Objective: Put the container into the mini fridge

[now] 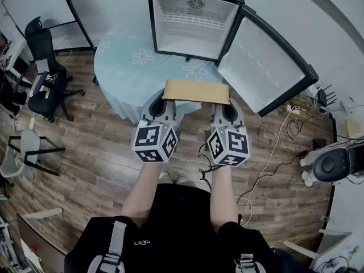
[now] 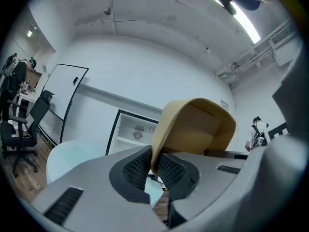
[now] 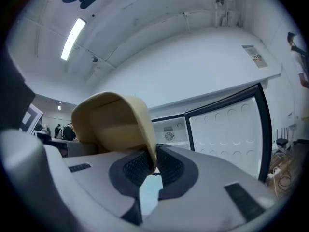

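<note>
The container [image 1: 196, 91] is tan, shallow and rectangular with rounded corners. We hold it level between our two grippers, at the near edge of the round table [image 1: 122, 67] and just in front of the fridge [image 1: 193, 21]. Our left gripper [image 1: 164, 102] pinches its thin rim at one end, and our right gripper [image 1: 225, 108] pinches it at the other. The fridge door [image 1: 264, 67] stands wide open on the right.
</note>
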`<state>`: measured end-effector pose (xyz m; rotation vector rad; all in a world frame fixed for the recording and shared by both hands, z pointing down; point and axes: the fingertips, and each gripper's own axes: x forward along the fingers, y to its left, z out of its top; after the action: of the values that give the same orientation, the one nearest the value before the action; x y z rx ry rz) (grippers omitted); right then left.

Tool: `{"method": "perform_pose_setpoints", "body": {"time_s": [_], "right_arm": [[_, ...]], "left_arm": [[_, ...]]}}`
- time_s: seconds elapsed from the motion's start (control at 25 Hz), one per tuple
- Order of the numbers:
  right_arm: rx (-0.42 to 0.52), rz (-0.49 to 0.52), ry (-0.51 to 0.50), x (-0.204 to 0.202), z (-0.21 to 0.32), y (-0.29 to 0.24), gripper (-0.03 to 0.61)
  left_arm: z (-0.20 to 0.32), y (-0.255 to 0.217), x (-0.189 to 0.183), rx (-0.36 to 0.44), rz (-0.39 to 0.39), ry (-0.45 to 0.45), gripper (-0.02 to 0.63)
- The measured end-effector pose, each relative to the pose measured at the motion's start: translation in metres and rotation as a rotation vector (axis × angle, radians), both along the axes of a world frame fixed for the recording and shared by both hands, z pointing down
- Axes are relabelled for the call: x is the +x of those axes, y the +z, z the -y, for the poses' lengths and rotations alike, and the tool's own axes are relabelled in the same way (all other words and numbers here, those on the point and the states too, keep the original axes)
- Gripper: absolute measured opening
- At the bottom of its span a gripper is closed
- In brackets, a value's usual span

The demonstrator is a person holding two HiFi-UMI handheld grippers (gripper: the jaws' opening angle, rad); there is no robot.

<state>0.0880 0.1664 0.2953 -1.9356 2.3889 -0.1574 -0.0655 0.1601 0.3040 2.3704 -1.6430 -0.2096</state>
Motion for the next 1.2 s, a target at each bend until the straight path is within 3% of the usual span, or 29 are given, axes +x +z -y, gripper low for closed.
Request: {"method": "perform_pose_setpoints", "body": {"time_s": [0.6,1.2], "right_arm": [[-0.033,-0.022,0.021,-0.011,0.007,0.015,0.021],[-0.115,-0.048,0.034,-0.048,0.017,0.043,0.023]], "left_arm": [[0.01,0.015,-0.011,-0.038,-0.003,0.022,0.011],[0.021,0.045,-0.047,-0.115,-0.03,0.038,0.011]]}}
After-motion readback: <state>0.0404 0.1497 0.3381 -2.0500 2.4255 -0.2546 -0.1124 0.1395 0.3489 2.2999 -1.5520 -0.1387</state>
